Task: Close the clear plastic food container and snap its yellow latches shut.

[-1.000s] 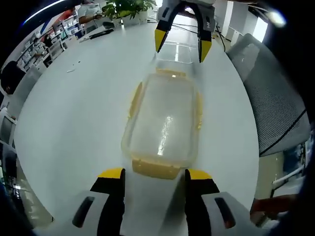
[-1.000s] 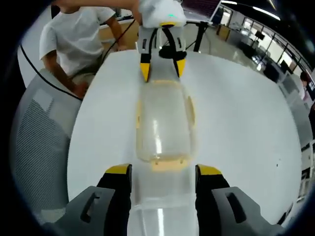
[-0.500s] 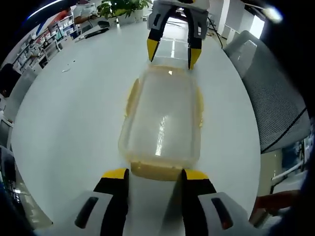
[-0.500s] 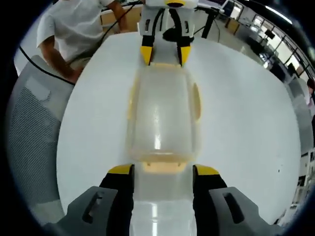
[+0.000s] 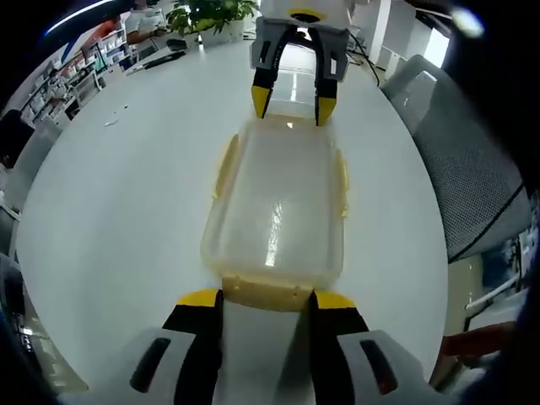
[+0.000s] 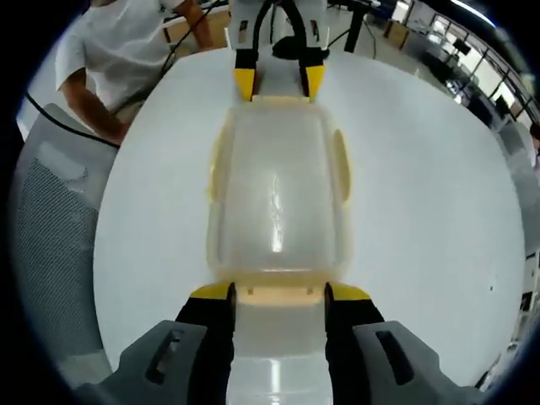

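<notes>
A clear plastic container [image 5: 278, 202] with its lid on lies lengthwise on the white round table [image 5: 110, 194]. Yellow latches show on its long sides [image 6: 340, 164] and at both short ends. My left gripper [image 5: 266, 299] stands open at the near end in the left gripper view, its jaws either side of the yellow end latch [image 5: 266, 291]. My right gripper [image 5: 293, 104] is open at the far end there. In the right gripper view the container [image 6: 277, 194] runs away from my right gripper [image 6: 278, 293], whose jaws flank the near end latch [image 6: 278, 294]. The left gripper [image 6: 279, 83] is at the far end.
A grey mesh chair [image 5: 472, 169] stands beside the table, seen again as the mesh chair [image 6: 51, 219]. A person in a white shirt [image 6: 110, 59] is behind it. A potted plant [image 5: 215, 13] and small items sit at the table's far edge.
Both grippers have moved in toward the container from opposite ends. Their jaws now reach the two end latches; the container has stayed in place.
</notes>
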A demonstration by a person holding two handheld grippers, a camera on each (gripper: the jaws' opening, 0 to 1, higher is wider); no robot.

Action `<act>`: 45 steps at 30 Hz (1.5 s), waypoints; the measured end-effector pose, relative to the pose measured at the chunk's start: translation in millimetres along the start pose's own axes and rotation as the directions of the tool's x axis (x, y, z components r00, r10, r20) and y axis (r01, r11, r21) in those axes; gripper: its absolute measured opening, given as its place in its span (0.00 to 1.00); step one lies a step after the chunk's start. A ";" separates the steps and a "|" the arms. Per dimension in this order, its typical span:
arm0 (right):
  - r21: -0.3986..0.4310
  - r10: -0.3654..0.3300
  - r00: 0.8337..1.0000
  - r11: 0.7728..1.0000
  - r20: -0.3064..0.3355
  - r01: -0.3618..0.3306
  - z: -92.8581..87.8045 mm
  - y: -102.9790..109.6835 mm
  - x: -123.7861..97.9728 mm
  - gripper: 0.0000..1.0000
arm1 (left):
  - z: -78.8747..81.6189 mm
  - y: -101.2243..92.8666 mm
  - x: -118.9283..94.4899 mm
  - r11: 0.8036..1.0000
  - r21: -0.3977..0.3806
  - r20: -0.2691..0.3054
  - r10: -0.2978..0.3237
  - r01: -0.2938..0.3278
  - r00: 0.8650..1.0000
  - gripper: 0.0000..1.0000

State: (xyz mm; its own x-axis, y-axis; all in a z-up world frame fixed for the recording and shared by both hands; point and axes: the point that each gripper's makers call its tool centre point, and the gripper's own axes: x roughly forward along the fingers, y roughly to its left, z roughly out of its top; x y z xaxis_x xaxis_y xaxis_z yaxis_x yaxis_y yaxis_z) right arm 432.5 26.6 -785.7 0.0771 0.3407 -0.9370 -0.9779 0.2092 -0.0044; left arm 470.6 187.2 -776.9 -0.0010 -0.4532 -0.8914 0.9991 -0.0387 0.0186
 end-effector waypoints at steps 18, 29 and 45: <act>-0.016 0.005 1.000 1.000 0.011 -0.004 1.4 1.2 -1.4 0.36 | 2.1 -1.1 -0.7 0.999 0.028 0.020 -0.023 0.022 1.000 0.32; -0.030 0.019 0.999 0.999 0.027 -0.018 7.3 8.4 -8.1 0.35 | -1.8 -10.5 -6.0 0.999 0.019 -0.015 -0.033 0.033 0.999 0.32; -0.031 0.022 0.999 0.999 0.050 -0.020 13.9 17.7 -35.1 0.35 | 12.5 -18.4 -30.6 1.000 0.019 -0.017 -0.020 0.020 1.000 0.32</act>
State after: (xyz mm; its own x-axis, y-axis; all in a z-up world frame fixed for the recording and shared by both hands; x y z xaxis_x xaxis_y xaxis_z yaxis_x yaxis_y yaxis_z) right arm 415.2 31.1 -748.0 0.0655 0.3901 -0.9184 -0.9848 0.1737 0.0035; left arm 451.7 190.6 -744.3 -0.0200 -0.4374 -0.8991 0.9979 -0.0647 0.0093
